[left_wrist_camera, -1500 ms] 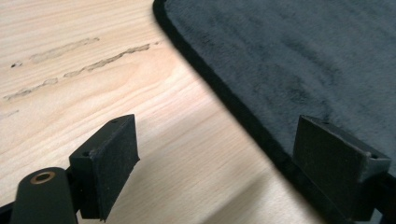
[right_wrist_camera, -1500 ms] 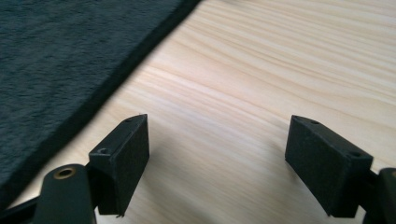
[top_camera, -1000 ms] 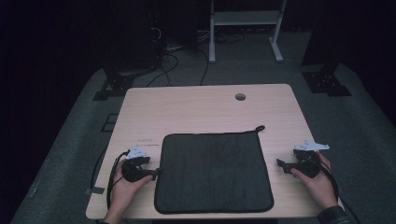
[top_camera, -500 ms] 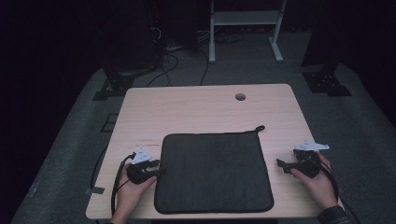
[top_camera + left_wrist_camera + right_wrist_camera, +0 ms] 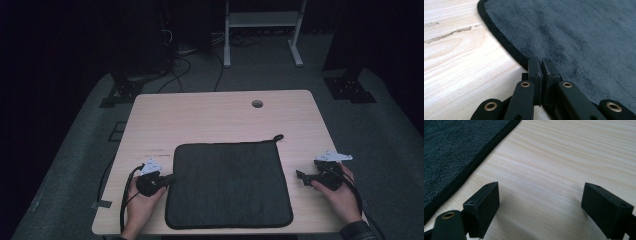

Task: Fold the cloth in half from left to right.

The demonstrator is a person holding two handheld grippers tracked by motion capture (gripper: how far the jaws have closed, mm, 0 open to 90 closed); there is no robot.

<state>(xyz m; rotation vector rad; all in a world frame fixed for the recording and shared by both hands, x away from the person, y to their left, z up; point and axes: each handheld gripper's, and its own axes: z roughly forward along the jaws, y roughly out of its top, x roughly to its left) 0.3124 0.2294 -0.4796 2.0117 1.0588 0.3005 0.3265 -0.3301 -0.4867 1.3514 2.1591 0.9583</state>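
Note:
A dark grey mat [image 5: 227, 185] with a hanging loop at its far right corner lies flat on the near half of the wooden table [image 5: 210, 115]. My left gripper [image 5: 170, 177] lies at the mat's left edge. Its jaws have just been closing. In the left gripper view my left gripper [image 5: 541, 61] has its pads together, tips over the mat's [image 5: 579, 37] black border, and I see nothing between them. My right gripper [image 5: 300, 175] rests on bare wood right of the mat. In the right gripper view it [image 5: 540, 195] stands open, the mat [image 5: 446, 150] to its left.
A round cable hole [image 5: 257, 103] sits near the table's far edge. Beyond the table, on the dark floor, are cables [image 5: 180, 55] and a white stand [image 5: 260, 30]. A person's hands hold both grippers at the table's near edge.
The left gripper has shifted slightly at the mat's left edge and its jaws look drawn together. The right hand and the mat have not moved.

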